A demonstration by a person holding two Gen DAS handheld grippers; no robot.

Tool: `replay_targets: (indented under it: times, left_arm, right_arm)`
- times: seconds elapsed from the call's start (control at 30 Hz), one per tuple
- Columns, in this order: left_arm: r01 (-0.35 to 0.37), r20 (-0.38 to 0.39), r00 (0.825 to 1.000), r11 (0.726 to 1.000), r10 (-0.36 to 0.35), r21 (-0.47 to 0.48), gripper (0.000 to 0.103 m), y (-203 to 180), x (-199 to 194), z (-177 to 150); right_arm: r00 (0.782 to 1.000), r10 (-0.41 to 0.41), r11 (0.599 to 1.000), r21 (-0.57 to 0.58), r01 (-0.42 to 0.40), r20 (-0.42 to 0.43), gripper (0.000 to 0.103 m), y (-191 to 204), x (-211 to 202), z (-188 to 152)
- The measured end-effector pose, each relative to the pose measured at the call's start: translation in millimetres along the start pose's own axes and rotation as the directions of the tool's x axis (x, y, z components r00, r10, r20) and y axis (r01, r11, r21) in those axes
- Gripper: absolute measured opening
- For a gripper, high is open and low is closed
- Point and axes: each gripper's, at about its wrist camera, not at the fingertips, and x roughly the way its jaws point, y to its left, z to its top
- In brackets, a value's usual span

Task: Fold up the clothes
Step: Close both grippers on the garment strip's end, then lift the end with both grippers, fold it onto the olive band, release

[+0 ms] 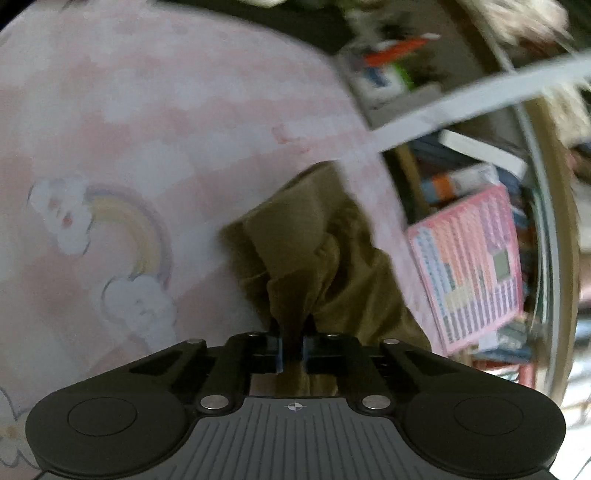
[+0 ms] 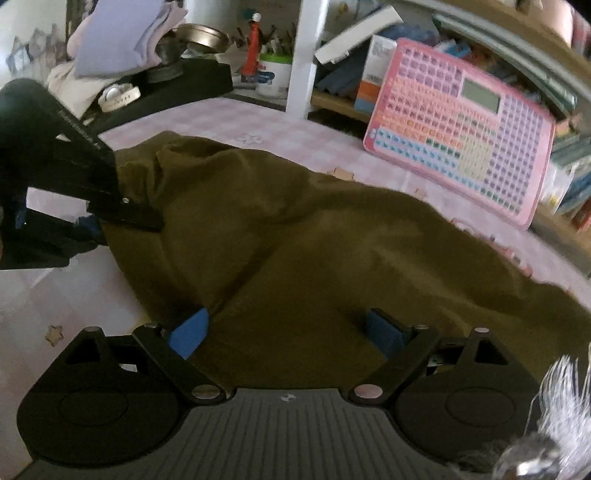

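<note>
An olive-green garment (image 2: 295,236) lies spread over a pink checked sheet (image 2: 221,118). In the left wrist view the same olive-green garment (image 1: 314,251) bunches up from my left gripper (image 1: 291,350), whose blue pads are shut on a fold of it. The left gripper (image 2: 110,210) also shows at the left of the right wrist view, at the cloth's far corner. My right gripper (image 2: 288,332) is open, its blue pads (image 2: 190,332) spread wide apart, with the near edge of the cloth lying between them.
A pink toy keyboard tablet (image 2: 461,129) leans against shelves of books at the right. A white post (image 2: 306,55), a pot, folded lilac cloth (image 2: 122,33) and small items stand at the back. The sheet (image 1: 110,129) carries rainbow and cloud prints.
</note>
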Motion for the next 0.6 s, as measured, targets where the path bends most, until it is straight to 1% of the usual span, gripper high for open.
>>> replay_targets:
  times: [0.03, 0.07, 0.1, 0.13, 0.17, 0.2, 0.23, 0.27, 0.3, 0.33, 0.37, 0.4, 0.43, 0.47, 0.53, 0.57, 0.6]
  left_arm:
    - [-0.010, 0.022, 1.000, 0.995, 0.008, 0.104, 0.007, -13.4, -3.3, -6.9]
    - [-0.025, 0.046, 0.999, 0.976, 0.015, 0.215, 0.006, -27.6, -6.5, -15.0]
    - [-0.042, 0.070, 0.997, 0.945, 0.020, 0.324, 0.006, -41.9, -9.7, -23.1]
    - [-0.060, 0.095, 0.995, 0.902, 0.022, 0.428, 0.006, -56.2, -12.9, -31.2]
    - [-0.081, 0.119, 0.993, 0.847, 0.021, 0.526, 0.006, -70.4, -16.1, -39.3]
    - [-0.103, 0.144, 0.990, 0.781, 0.017, 0.616, 0.006, -84.7, -19.2, -47.4]
    - [-0.126, 0.167, 0.986, 0.705, 0.011, 0.698, 0.006, -99.0, -22.4, -55.5]
    - [-0.150, 0.190, 0.982, 0.620, 0.001, 0.770, 0.006, -113.3, -25.6, -63.7]
    - [-0.174, 0.211, 0.977, 0.527, -0.010, 0.832, 0.006, -127.5, -28.8, -71.8]
    - [-0.196, 0.224, 0.974, 0.409, -0.020, 0.891, 0.006, -139.2, -28.6, -87.2]
    - [-0.211, 0.228, 0.973, 0.283, -0.031, 0.936, 0.006, -149.8, -27.4, -104.6]
    - [-0.217, 0.225, 0.973, 0.146, -0.042, 0.965, 0.006, -159.0, -25.9, -123.0]
    - [-0.215, 0.217, 0.976, 0.041, -0.032, 0.976, 0.006, -164.3, -20.7, -138.8]
    - [-0.209, 0.209, 0.978, -0.058, -0.017, 0.976, 0.007, -168.9, -14.8, -154.0]
    - [-0.187, 0.197, 0.980, -0.252, 0.015, 0.949, 0.015, -178.0, -3.1, -184.3]
    - [-0.164, 0.184, 0.982, -0.282, 0.049, 0.945, 0.016, -180.0, 3.6, -193.5]
    - [-0.137, 0.170, 0.982, -0.298, 0.086, 0.945, 0.018, -181.4, 10.4, -201.4]
  right_arm:
    - [1.000, -0.007, 1.000, 0.020, 0.007, 0.018, 0.092, -5.3, -5.5, -0.7]
    - [0.999, -0.014, 0.999, 0.038, 0.012, 0.035, 0.092, -12.7, -11.4, -1.4]
    - [0.998, -0.020, 0.998, 0.055, 0.018, 0.053, 0.092, -20.6, -17.4, -2.1]
    - [0.997, -0.028, 0.997, 0.072, 0.023, 0.070, 0.092, -28.5, -23.4, -2.8]
    - [0.996, -0.037, 0.995, 0.092, 0.030, 0.078, 0.092, -37.6, -29.2, -4.0]
    - [0.995, -0.049, 0.993, 0.114, 0.040, 0.082, 0.092, -47.6, -34.4, -5.9]
    - [0.995, -0.062, 0.990, 0.135, 0.051, 0.083, 0.092, -58.1, -39.3, -8.5]
    - [0.994, -0.076, 0.986, 0.157, 0.063, 0.083, 0.092, -69.0, -44.2, -11.8]
    - [0.992, -0.092, 0.981, 0.181, 0.076, 0.081, 0.092, -80.6, -49.4, -16.0]
    - [0.991, -0.108, 0.975, 0.204, 0.091, 0.078, 0.092, -92.8, -54.1, -21.2]
    - [0.990, -0.123, 0.969, 0.226, 0.104, 0.072, 0.092, -104.2, -58.3, -25.9]
    - [0.988, -0.138, 0.961, 0.248, 0.118, 0.065, 0.092, -115.8, -62.2, -30.4]
    - [0.987, -0.151, 0.954, 0.270, 0.130, 0.058, 0.092, -127.4, -65.5, -34.9]
    - [0.986, -0.162, 0.946, 0.292, 0.140, 0.051, 0.092, -139.0, -68.7, -39.3]
    - [0.984, -0.173, 0.930, 0.335, 0.150, 0.037, 0.092, -160.9, -74.3, -48.8]
    - [0.985, -0.169, 0.923, 0.356, 0.147, 0.031, 0.092, -171.0, -76.7, -54.0]
    - [0.986, -0.166, 0.915, 0.377, 0.144, 0.026, 0.092, -181.0, -79.1, -59.3]
